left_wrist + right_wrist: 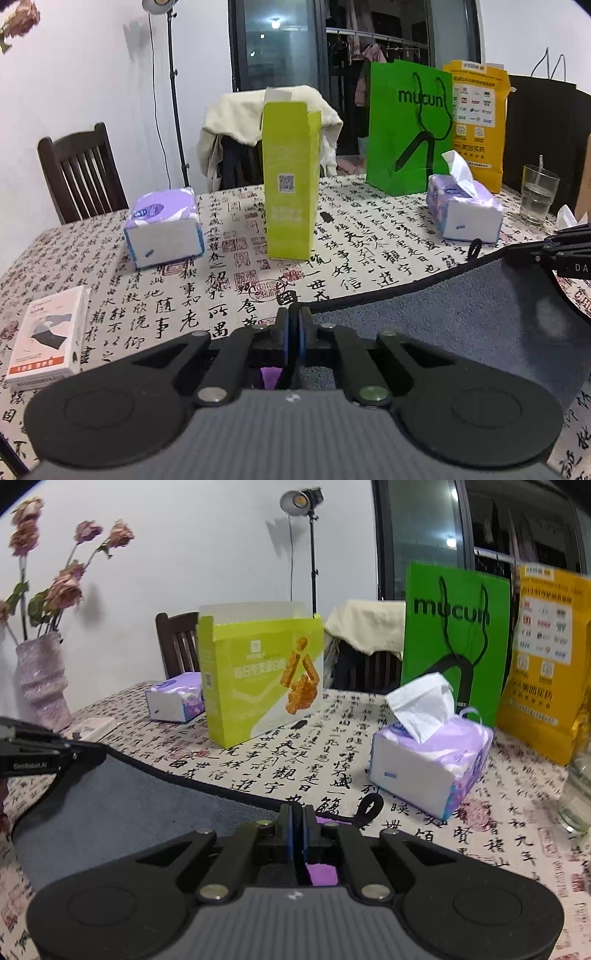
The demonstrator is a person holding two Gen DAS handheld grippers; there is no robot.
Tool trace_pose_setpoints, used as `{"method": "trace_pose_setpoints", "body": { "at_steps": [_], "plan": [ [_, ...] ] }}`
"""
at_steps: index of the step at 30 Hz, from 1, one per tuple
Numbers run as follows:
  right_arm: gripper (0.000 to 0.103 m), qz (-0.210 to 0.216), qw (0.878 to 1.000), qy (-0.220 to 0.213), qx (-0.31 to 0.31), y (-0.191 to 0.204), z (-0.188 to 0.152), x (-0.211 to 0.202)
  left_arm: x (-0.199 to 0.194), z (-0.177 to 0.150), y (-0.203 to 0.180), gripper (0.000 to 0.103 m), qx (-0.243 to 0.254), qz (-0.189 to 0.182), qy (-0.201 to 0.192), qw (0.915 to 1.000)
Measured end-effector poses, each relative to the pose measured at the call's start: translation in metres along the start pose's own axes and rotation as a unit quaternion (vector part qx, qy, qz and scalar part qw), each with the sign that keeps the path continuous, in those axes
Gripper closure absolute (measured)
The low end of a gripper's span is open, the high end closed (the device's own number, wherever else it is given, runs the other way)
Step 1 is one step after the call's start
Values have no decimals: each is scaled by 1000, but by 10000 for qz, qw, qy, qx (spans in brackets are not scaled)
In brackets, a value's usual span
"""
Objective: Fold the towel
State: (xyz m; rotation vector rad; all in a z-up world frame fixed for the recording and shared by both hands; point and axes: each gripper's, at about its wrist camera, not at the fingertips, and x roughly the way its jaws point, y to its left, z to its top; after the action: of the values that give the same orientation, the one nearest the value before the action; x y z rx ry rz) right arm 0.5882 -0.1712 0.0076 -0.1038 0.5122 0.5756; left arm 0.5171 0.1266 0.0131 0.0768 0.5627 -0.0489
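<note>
The grey towel lies on the table with its dark-bound far edge lifted off the cloth and strung between the two grippers; in the left wrist view it fills the field from about 3 to 5 o'clock, and in the right wrist view it spreads from 8 to 9 o'clock. The left gripper has its blue-padded fingers pressed together on the towel's near-left corner, and a bit of purple shows just behind the pads. The right gripper is likewise pinched tight on the opposite corner, where a black hanging loop curls out at 3 o'clock from the fingertips. Each gripper shows in the other's camera: the right one at 3 o'clock at the frame edge, the left one at 9 o'clock. Beyond the towel, the calligraphy-print tablecloth carries a tall lime-green carton at 12 o'clock, a purple tissue pack at 10 o'clock, and a second, opened tissue pack with a sheet standing up at 2 o'clock. Behind it stand a green paper bag and a yellow bag. A small white box lies at 9 o'clock, a drinking glass at 2 o'clock, and a vase of dried roses at 10 o'clock.
</note>
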Motion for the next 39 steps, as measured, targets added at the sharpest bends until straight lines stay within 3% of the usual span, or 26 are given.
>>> {"method": "trace_pose_setpoints", "body": {
  "at_steps": [15, 19, 25, 27, 30, 33, 36, 39],
  "plan": [
    [98, 7, 9983, 443, 373, -19, 6, 58, 47, 5, 12, 96, -49, -22, 268, 9996],
    [88, -133, 9975, 549, 434, -23, 1, 69, 55, -2, 12, 95, 5, 88, 370, 9993],
    [86, -101, 9967, 502, 636, -30, -1, 69, 55, -5, 16, 92, -35, 107, 394, 9992],
    [85, -112, 9969, 504, 591, -28, -1, 68, 52, -5, 16, 87, 3, 133, 381, 9992],
    [81, -134, 9975, 441, 539, -26, 0, 63, 47, -6, 15, 61, 47, 139, 374, 9992],
    [75, -167, 9981, 364, 478, -23, 2, 57, 41, -7, 13, 57, 101, 161, 364, 9992],
    [69, -165, 9983, 310, 458, -21, 5, 50, 32, -7, 12, 42, 91, 195, 364, 9991],
    [45, -181, 9987, 271, 395, -17, 5, 42, 18, -6, 10, 22, 91, 192, 246, 9995]
  ]
}}
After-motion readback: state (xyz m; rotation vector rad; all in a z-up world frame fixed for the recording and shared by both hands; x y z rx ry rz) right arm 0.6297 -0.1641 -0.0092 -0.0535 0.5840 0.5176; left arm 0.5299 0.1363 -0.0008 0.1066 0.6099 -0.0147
